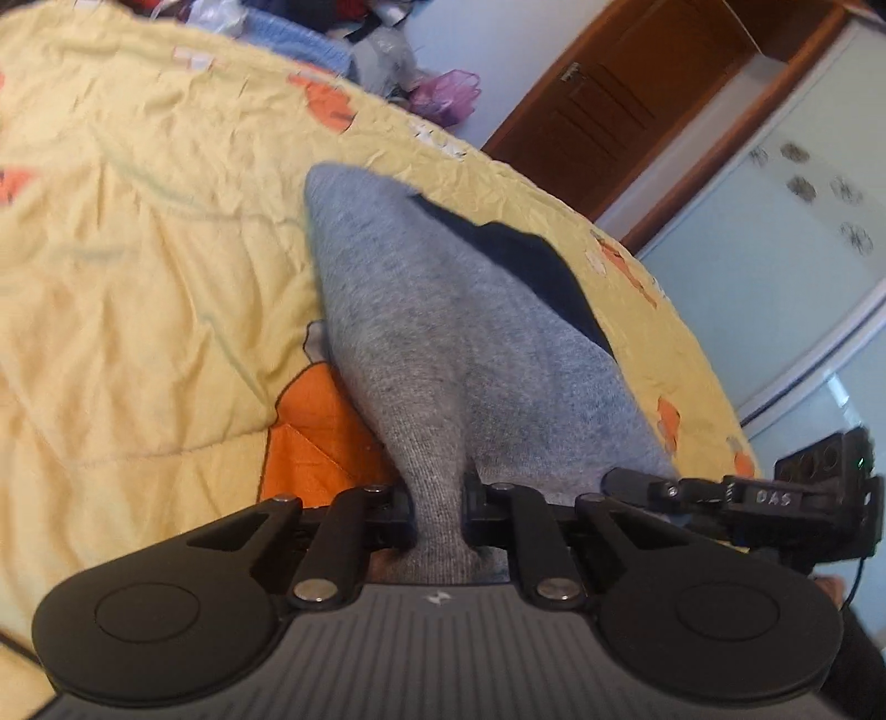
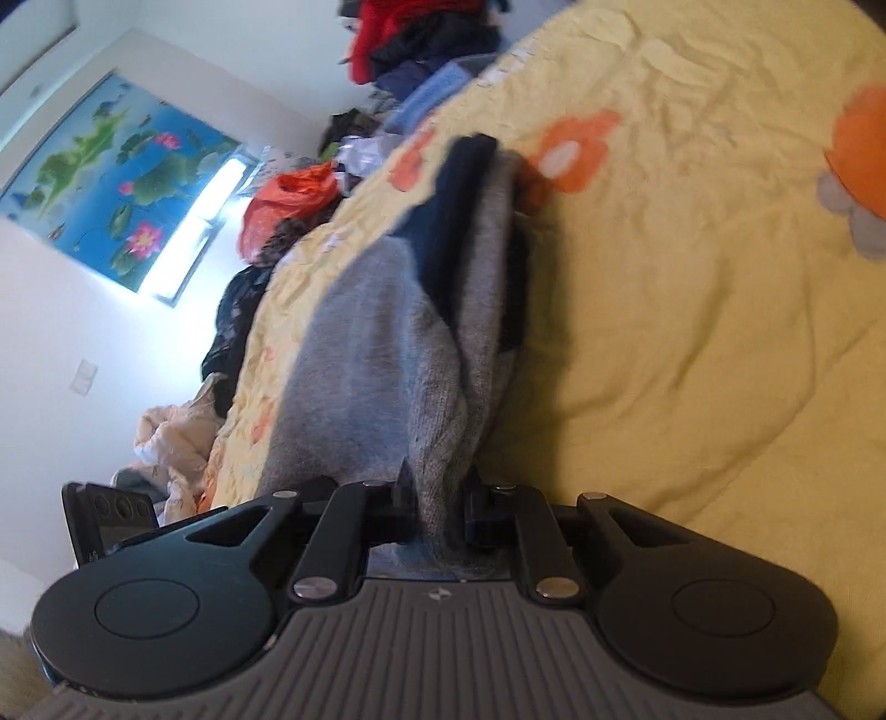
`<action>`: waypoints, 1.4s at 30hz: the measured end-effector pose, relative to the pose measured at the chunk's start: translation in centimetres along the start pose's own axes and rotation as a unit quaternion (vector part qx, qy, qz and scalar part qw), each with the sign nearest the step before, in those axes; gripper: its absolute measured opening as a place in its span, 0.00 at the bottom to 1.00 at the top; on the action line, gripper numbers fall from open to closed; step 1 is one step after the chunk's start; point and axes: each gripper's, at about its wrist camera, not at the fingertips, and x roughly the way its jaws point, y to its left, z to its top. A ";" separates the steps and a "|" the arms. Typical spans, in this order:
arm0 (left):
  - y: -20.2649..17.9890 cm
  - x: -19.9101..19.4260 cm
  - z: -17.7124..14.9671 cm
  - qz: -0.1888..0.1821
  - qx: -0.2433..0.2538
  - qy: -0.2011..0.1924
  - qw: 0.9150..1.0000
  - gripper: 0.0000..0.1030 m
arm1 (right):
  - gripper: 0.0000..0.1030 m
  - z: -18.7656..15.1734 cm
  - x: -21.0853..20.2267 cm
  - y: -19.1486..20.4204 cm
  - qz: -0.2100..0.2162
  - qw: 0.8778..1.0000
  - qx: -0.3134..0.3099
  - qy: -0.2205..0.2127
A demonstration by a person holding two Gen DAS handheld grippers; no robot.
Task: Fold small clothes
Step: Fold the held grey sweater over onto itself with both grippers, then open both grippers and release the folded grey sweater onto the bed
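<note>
A small grey knitted garment (image 1: pixel 421 332) with dark navy trim lies stretched over the yellow bedspread (image 1: pixel 138 249). My left gripper (image 1: pixel 440 515) is shut on a bunched edge of it, the cloth pinched between the jaws. In the right wrist view the same grey garment (image 2: pixel 376 354) runs away from me, its navy part (image 2: pixel 459 194) at the far end. My right gripper (image 2: pixel 443 515) is shut on another gathered edge of the grey cloth. The other gripper (image 1: pixel 775 498) shows at the right edge of the left wrist view.
The yellow bedspread (image 2: pixel 692 304) carries orange flower prints. Piled clothes and bags (image 2: pixel 421 50) lie along the bed's far side. A brown wooden door (image 1: pixel 620 94) and pale wardrobe doors (image 1: pixel 775 249) stand beyond the bed. A lotus picture (image 2: pixel 116 183) hangs on the white wall.
</note>
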 end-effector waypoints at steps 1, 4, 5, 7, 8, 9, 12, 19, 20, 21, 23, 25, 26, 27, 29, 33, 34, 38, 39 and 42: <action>-0.3 -0.7 -0.3 0.001 0.013 0.001 1.000 0.11 | 0.22 -0.3 -0.5 0.7 -0.001 1.000 -0.015 0.003; -0.2 -1.5 -1.8 0.014 0.040 0.013 0.999 0.12 | 0.21 -1.9 -1.5 1.7 -0.013 0.998 -0.054 0.020; 0.0 -1.3 -2.4 0.025 0.047 0.018 0.998 0.13 | 0.22 -2.5 -1.3 1.6 -0.031 0.997 -0.063 0.025; 0.5 -1.5 -3.2 0.033 0.054 0.015 0.998 0.17 | 0.32 -3.5 -1.2 0.7 -0.045 0.997 -0.049 0.027; 0.3 -1.9 -3.3 0.038 0.062 0.014 0.997 0.18 | 0.35 -3.6 -1.6 0.5 -0.032 0.998 -0.038 0.024; -0.1 -2.7 -3.3 0.050 0.077 0.008 0.996 0.20 | 0.44 -3.4 -2.3 0.5 -0.032 0.999 -0.033 0.019; -2.9 -5.2 -2.7 0.107 0.165 -0.049 0.979 0.32 | 0.45 -1.3 -5.0 1.4 -0.047 0.995 -0.060 -0.061; -9.8 0.3 -2.1 0.132 0.322 -0.132 0.928 0.74 | 0.52 9.7 2.2 3.2 -0.133 0.982 -0.102 -0.083; -10.0 1.9 -2.5 0.135 0.333 -0.115 0.926 0.74 | 0.52 10.6 3.4 2.9 -0.145 0.982 -0.088 -0.084; -9.9 3.0 -3.1 0.141 0.339 -0.102 0.924 0.73 | 0.52 11.2 4.5 2.6 -0.146 0.983 -0.081 -0.079; -9.1 4.6 -4.1 0.143 0.342 -0.084 0.925 0.73 | 0.52 11.5 6.5 2.2 -0.147 0.984 -0.084 -0.055; -8.3 4.9 -4.8 0.137 0.344 -0.095 0.924 0.73 | 0.20 10.9 7.7 2.2 -0.156 0.980 -0.113 -0.042; -8.2 4.9 -4.6 0.132 0.339 -0.094 0.927 0.73 | 0.17 10.7 8.0 2.5 -0.172 0.975 -0.137 -0.039; -8.1 4.8 -4.4 0.127 0.330 -0.091 0.931 0.73 | 0.15 10.8 8.0 2.2 -0.175 0.973 -0.146 -0.043; -8.0 4.9 -4.3 0.122 0.328 -0.089 0.933 0.73 | 0.12 11.5 7.5 0.6 -0.169 0.977 -0.115 -0.054; -8.2 4.9 -4.5 0.124 0.330 -0.086 0.932 0.73 | 0.09 11.3 7.2 -1.6 -0.172 0.979 -0.087 -0.069; -8.3 4.9 -4.6 0.124 0.330 -0.086 0.932 0.73 | 0.13 11.1 7.2 -1.4 -0.172 0.979 -0.089 -0.068; -8.4 4.9 -4.8 0.129 0.332 -0.087 0.930 0.74 | 0.54 11.3 5.4 0.8 -0.218 0.964 -0.098 -0.114; -8.5 5.0 -4.8 0.131 0.333 -0.087 0.930 0.74 | 0.53 11.2 4.7 1.8 -0.210 0.962 -0.112 -0.135; -8.6 5.0 -4.9 0.133 0.334 -0.087 0.929 0.74 | 0.53 10.8 4.0 5.1 -0.193 0.953 -0.171 -0.159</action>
